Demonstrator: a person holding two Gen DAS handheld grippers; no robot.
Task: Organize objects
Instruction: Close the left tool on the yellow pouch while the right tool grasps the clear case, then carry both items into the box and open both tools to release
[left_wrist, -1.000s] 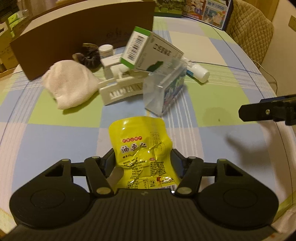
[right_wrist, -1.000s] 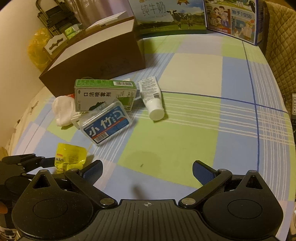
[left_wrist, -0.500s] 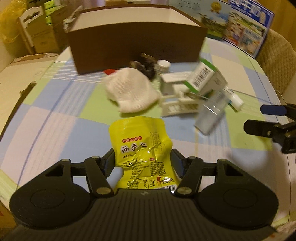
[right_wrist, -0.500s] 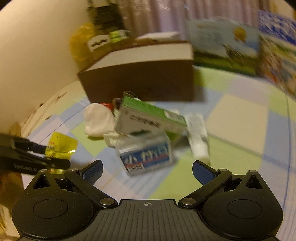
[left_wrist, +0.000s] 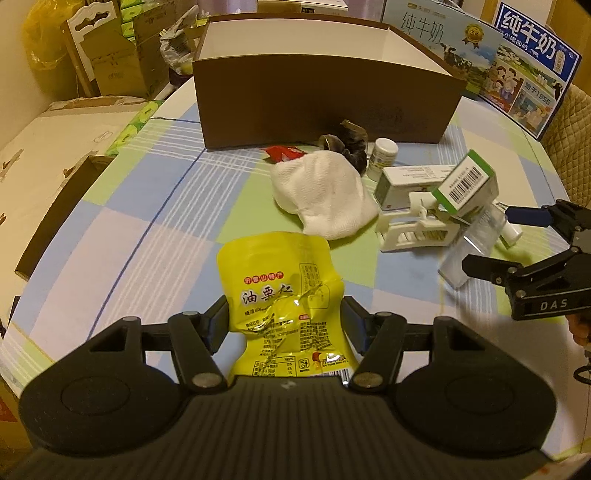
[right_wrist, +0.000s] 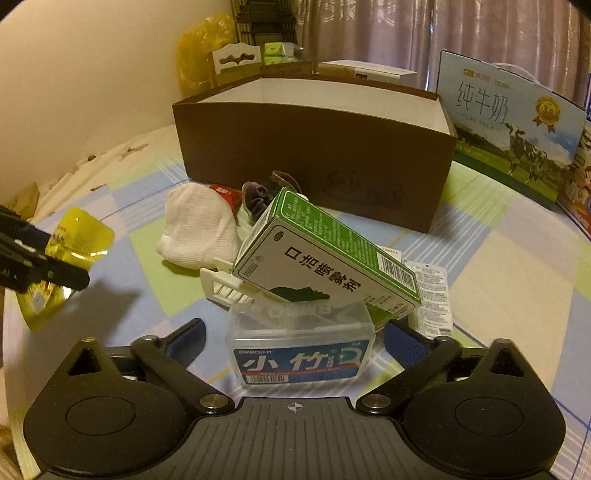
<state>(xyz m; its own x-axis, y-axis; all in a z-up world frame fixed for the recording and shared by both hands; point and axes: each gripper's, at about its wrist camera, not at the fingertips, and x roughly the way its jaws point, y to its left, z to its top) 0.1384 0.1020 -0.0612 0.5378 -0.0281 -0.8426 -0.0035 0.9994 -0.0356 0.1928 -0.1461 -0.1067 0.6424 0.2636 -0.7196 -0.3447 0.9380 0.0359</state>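
A: Left wrist view: left hand-held gripper (left_wrist: 284, 319) clamped on a yellow pouch (left_wrist: 282, 295), pads pressing both side edges, pouch held up off the surface (left_wrist: 122, 236).

B: Right one?

A: Right hand-held gripper (right_wrist: 293, 339) has its jaws closing around a clear box (right_wrist: 301, 347) with a blue label. Box sits between the fingers (right_wrist: 186, 341); there's a gap on the left side, the right side is hidden by the green box, so no grip seen.

B: What's on top of it?

A: Green box (right_wrist: 328, 258), tilted, leaning on the clear box and on a white plastic rack (right_wrist: 225, 286). White tube (right_wrist: 430, 299) just right of it, lying flat.

B: Rest of the pile?

A: White cloth (left_wrist: 325, 195) left of the rack, red wrapper (left_wrist: 282, 152) and a dark crumpled thing (left_wrist: 349, 142) behind it, small white jar (left_wrist: 384, 153) beside that. A second white carton (left_wrist: 410, 184) lies behind the rack.

B: Container?

A: Brown box (left_wrist: 325, 99), open top, white inside, standing behind the pile near the far edge. Contents can't be seen. Milk cartons (left_wrist: 517, 66) stand to its right.
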